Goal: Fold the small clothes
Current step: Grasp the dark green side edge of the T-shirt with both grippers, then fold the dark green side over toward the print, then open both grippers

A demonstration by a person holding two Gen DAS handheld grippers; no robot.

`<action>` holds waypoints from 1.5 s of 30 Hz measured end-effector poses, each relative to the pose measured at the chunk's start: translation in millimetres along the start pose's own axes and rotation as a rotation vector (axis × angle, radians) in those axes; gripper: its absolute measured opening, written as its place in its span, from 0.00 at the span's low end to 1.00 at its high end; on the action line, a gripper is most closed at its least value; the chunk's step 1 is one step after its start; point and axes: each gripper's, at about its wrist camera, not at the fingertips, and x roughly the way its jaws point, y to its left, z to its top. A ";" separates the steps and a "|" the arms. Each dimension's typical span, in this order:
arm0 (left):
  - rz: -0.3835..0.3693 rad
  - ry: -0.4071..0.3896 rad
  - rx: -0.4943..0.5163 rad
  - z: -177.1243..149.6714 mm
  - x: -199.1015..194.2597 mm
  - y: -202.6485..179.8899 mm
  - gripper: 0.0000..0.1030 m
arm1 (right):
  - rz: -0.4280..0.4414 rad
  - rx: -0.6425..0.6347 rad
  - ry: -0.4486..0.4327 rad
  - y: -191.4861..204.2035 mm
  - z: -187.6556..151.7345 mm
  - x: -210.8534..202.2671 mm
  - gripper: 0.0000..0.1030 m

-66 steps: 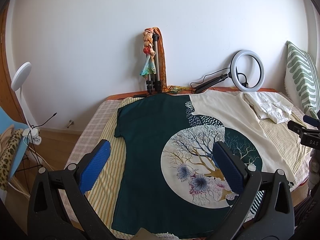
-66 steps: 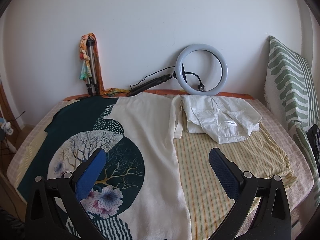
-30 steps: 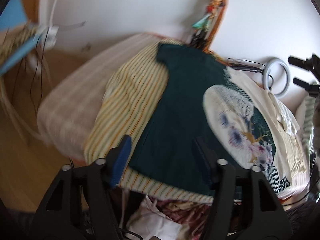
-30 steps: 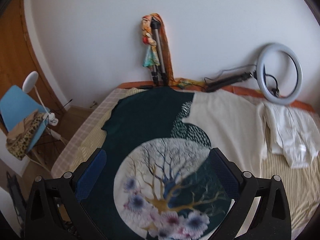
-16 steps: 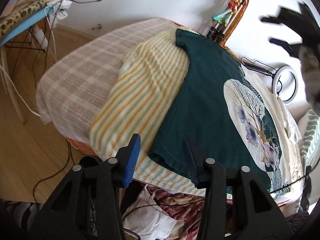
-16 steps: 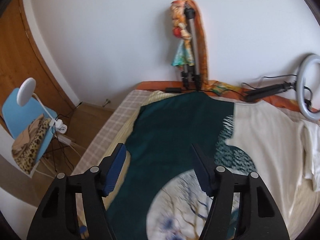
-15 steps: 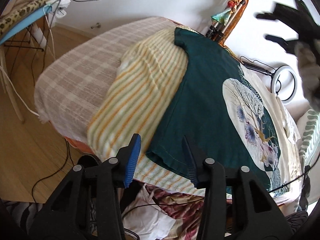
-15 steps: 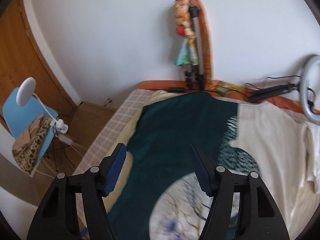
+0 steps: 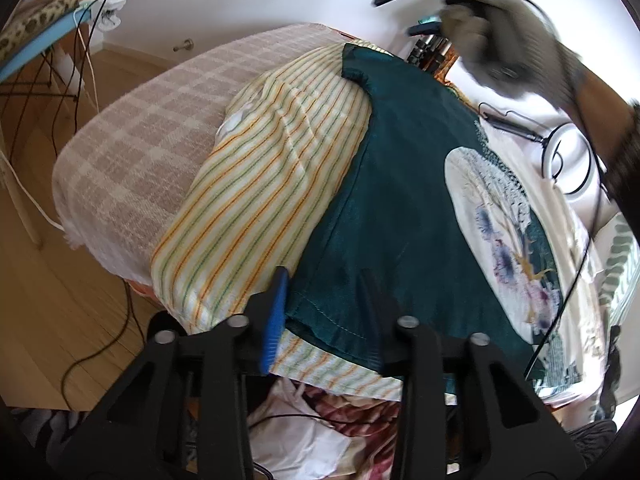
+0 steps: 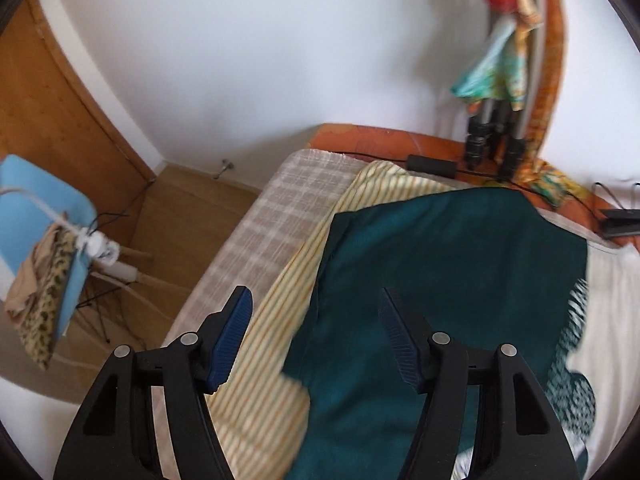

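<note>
The shirt (image 9: pixel 400 200) is spread flat on the bed (image 9: pixel 132 152) for folding. The left gripper (image 9: pixel 324 304) has just been closing, its fingers (image 9: pixel 276 312) straddling the hem corner, not yet pressing. The right gripper (image 10: pixel 316 336) hovers half open and empty above the sleeve edge, presumably to lift that side together.

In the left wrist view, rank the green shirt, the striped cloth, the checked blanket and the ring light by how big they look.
1. Green shirt
2. Striped cloth and checked blanket: look alike, so unranked
3. Ring light, though it lies farthest from the camera
</note>
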 end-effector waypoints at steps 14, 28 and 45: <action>-0.100 0.016 -0.022 2.1 3.8 3.8 0.04 | -0.091 0.027 0.077 -11.3 26.5 108.7 0.48; -0.124 -0.038 -0.025 4.4 -10.8 2.6 0.03 | -0.203 -0.159 0.062 -1.2 33.2 98.6 0.01; -0.245 -0.096 0.123 2.2 -34.1 -61.3 0.03 | -0.089 -0.077 -0.123 -69.5 36.7 13.6 0.01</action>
